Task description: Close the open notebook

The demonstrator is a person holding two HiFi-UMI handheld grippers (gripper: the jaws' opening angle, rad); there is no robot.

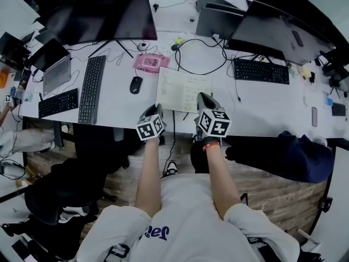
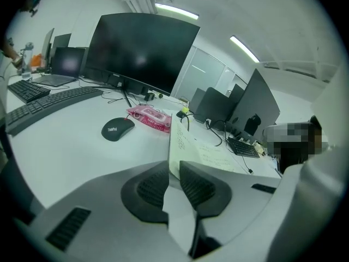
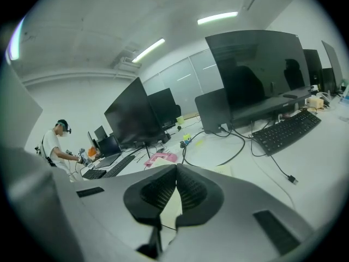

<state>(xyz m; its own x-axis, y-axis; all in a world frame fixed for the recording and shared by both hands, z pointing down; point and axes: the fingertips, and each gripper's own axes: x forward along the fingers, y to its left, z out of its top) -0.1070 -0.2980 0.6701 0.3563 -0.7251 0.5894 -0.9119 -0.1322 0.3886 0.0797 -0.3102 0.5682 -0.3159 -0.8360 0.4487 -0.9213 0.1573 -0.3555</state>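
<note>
At white desk's [image 1: 117, 108] near edge, cream handwritten notebook [image 1: 182, 91] lies open, unfolded; left gripper [image 2: 173, 174] closing round its edge, right gripper [image 3: 175, 174] clenched.

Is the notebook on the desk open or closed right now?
Open: in the head view the notebook lies spread, handwritten pages facing up.

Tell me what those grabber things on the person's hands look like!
The left gripper and right gripper are smooth grey shells with black ribbed jaws. Each carries a white cube printed with black square markers. The arms are bare below short white sleeves, and a red band circles the right wrist.
</note>
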